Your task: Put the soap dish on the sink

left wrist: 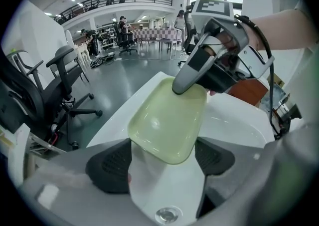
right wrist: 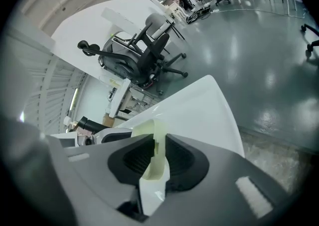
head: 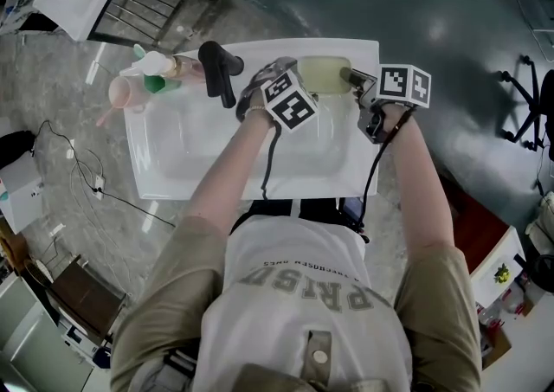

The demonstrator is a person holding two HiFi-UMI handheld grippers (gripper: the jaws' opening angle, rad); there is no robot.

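The white sink (head: 177, 165) fills the middle of the head view, and the person stands in front of it with both arms stretched over the basin. The pale green soap dish (head: 322, 73) is at the far rim of the sink, toward the right back corner. I cannot tell if it already rests on the ledge or hangs just above it.

The right gripper (right wrist: 152, 160) has its jaws closed tight on one thin edge of the dish, so this gripper carries it. The left gripper (left wrist: 164, 157) has its jaws wide apart. The near end of the dish lies between them, and no firm contact with the pads shows.

A black faucet (head: 221, 72) and a pink cup (head: 130, 92) stand at the back rim, well to the left of the dish.

I judge that the step in hand is the placing itself, close to its end. The next move calls for lowering the dish flat on the ledge and then opening the right jaws slowly, so that the dish does not slide toward the drain (left wrist: 167, 215).
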